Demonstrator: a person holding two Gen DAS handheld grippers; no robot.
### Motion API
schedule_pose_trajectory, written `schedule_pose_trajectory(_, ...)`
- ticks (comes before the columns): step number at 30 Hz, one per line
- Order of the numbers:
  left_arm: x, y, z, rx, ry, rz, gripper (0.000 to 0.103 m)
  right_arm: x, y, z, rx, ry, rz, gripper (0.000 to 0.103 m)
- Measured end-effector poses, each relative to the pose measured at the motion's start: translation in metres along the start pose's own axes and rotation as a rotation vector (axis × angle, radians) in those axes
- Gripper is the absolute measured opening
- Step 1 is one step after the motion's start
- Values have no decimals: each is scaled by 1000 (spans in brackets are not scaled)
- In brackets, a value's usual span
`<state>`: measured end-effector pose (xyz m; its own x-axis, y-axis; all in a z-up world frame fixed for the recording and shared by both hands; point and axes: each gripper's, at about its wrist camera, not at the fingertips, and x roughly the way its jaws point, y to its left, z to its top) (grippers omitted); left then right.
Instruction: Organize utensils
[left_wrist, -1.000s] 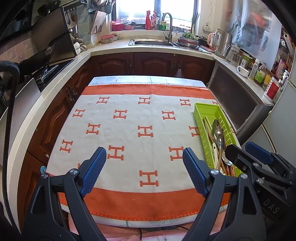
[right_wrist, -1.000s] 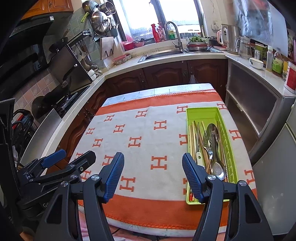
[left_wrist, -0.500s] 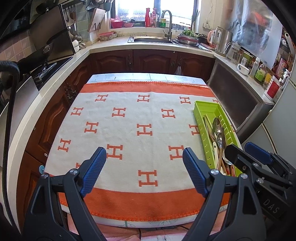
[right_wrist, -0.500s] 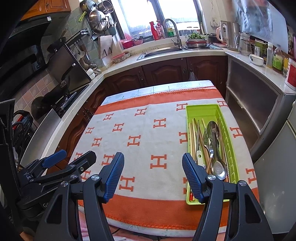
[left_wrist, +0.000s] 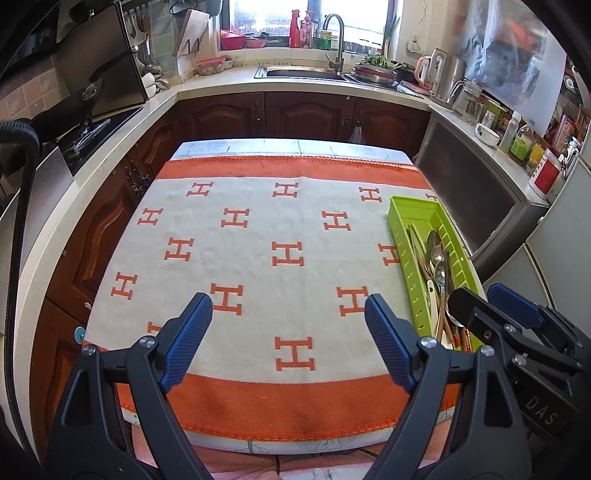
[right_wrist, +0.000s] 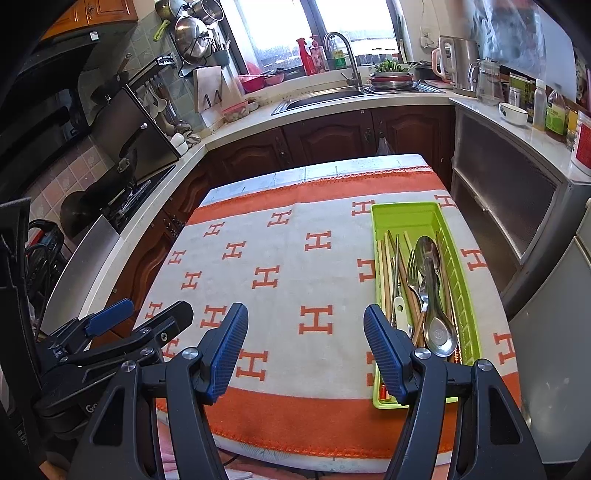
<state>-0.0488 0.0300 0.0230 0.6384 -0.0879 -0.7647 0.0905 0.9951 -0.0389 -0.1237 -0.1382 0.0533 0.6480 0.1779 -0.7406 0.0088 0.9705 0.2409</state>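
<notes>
Kitchen table under an orange and white cloth, with a green utensil tray on its right side and two empty grippers held above the near edge.

Largest is the cloth, patterned with orange H shapes, covering the table; dark wood cabinets and a sink line the far wall. The long tray lies ahead and just right of the right gripper, its near end partly hidden behind that gripper's right finger. Inside it lie metal spoons, a fork and chopsticks, all lengthwise. The left gripper hangs over bare cloth, well left of the tray. Both grippers have their blue-padded fingers spread wide apart, holding and touching nothing.
</notes>
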Motion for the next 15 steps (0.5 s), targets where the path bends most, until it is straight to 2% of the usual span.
schedule_pose_trajectory(15, 6, 1, -1, -2, 10, -6, 83, 3, -1, -1, 2, 3, -2, 66)
